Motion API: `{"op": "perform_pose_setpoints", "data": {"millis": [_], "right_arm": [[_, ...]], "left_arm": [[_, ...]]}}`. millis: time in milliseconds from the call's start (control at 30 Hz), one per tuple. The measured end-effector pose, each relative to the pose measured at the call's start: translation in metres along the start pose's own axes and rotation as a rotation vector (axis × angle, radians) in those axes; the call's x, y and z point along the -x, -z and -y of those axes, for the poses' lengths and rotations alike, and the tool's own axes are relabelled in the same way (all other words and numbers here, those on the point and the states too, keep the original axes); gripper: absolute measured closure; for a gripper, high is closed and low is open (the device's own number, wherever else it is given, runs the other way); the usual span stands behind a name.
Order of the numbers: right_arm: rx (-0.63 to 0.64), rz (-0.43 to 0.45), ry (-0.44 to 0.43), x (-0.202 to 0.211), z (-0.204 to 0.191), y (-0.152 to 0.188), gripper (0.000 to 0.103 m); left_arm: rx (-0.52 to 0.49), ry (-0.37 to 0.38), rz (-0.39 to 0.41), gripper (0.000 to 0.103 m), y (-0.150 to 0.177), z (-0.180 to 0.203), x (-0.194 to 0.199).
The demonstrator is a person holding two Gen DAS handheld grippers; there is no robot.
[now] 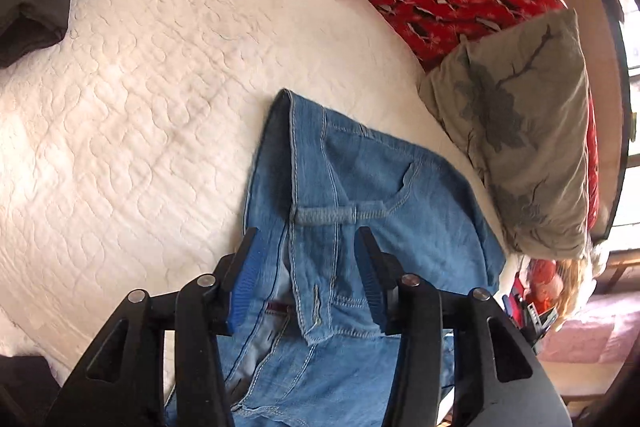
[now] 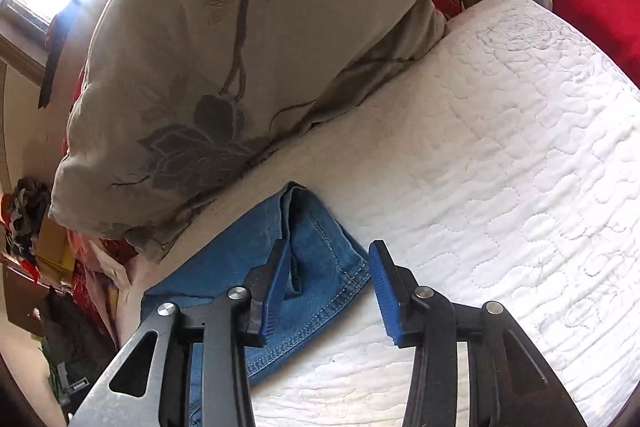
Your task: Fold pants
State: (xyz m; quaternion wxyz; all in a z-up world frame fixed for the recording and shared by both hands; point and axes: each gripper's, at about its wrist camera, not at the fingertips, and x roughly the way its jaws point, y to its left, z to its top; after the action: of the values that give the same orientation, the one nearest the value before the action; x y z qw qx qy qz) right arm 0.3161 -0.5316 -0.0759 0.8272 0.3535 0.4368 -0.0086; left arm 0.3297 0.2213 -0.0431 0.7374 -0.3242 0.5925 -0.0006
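The left gripper [image 1: 306,239] hangs with its two blue-padded fingers spread apart, one on each side of the waistband end of the jeans [image 1: 360,187]. Nothing is pinched between them. Denim with a belt loop and a pocket opening lies straight ahead of and under this gripper, and the fabric runs away from it toward a folded edge further up the bed.

The right gripper [image 2: 330,259] is also spread wide, holding nothing. Its left finger sits over the jeans [image 2: 316,251], near a hemmed corner of the cloth; its right finger is over bare quilt. Whether either finger touches the fabric cannot be told.

The jeans lie on a white quilt [image 1: 140,87], already doubled lengthwise, it seems, with their long axis running roughly between the two grippers: waistband at the left one, hem end at the right one. A grey pillow [image 2: 240,47] sits just beside the jeans on the far side, touching or nearly touching them.

Judging by this layout, each gripper is at its own end, and the next fold would bring one end over toward the other along that long axis.
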Motion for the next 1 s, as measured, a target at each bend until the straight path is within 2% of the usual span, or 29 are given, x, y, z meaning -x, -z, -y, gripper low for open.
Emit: {"op": "perform_pose_setpoints", "data": {"millis": [100, 300, 400, 567, 667, 867, 900, 933, 967, 1000], "right_arm": [[0.006, -0.036, -0.052, -0.007, -0.008, 0.000, 0.055], [0.044, -0.103, -0.034, -0.044, -0.030, 0.003, 0.053], [0.060, -0.110, -0.044, -0.058, -0.038, 0.002, 0.053], [0.109, -0.146, 0.023, -0.089, -0.055, 0.008, 0.051], [0.124, -0.136, 0.003, -0.090, -0.061, 0.010, 0.048], [0.180, -0.131, 0.014, -0.092, -0.065, 0.016, 0.049], [0.199, -0.129, 0.027, -0.092, -0.067, 0.016, 0.051], [0.222, -0.124, 0.054, -0.091, -0.069, 0.017, 0.060], [0.247, -0.115, 0.082, -0.092, -0.074, 0.018, 0.073], [0.263, -0.118, 0.084, -0.093, -0.077, 0.019, 0.081]], "left_arm": [[0.038, -0.049, -0.016, 0.055, -0.017, 0.000, -0.023], [0.081, -0.046, -0.072, 0.055, -0.025, 0.011, -0.065], [0.068, -0.049, -0.065, 0.055, -0.029, 0.017, -0.069], [0.098, -0.056, -0.064, 0.055, -0.043, 0.019, -0.078], [0.099, -0.067, -0.064, 0.055, -0.049, 0.019, -0.083], [0.076, -0.056, -0.039, 0.057, -0.053, 0.026, -0.082], [0.063, -0.057, -0.026, 0.063, -0.052, 0.029, -0.081], [0.039, -0.063, -0.021, 0.084, -0.051, 0.033, -0.081], [0.011, -0.076, -0.025, 0.098, -0.050, 0.039, -0.081], [-0.014, -0.083, -0.020, 0.099, -0.048, 0.043, -0.080]]}}
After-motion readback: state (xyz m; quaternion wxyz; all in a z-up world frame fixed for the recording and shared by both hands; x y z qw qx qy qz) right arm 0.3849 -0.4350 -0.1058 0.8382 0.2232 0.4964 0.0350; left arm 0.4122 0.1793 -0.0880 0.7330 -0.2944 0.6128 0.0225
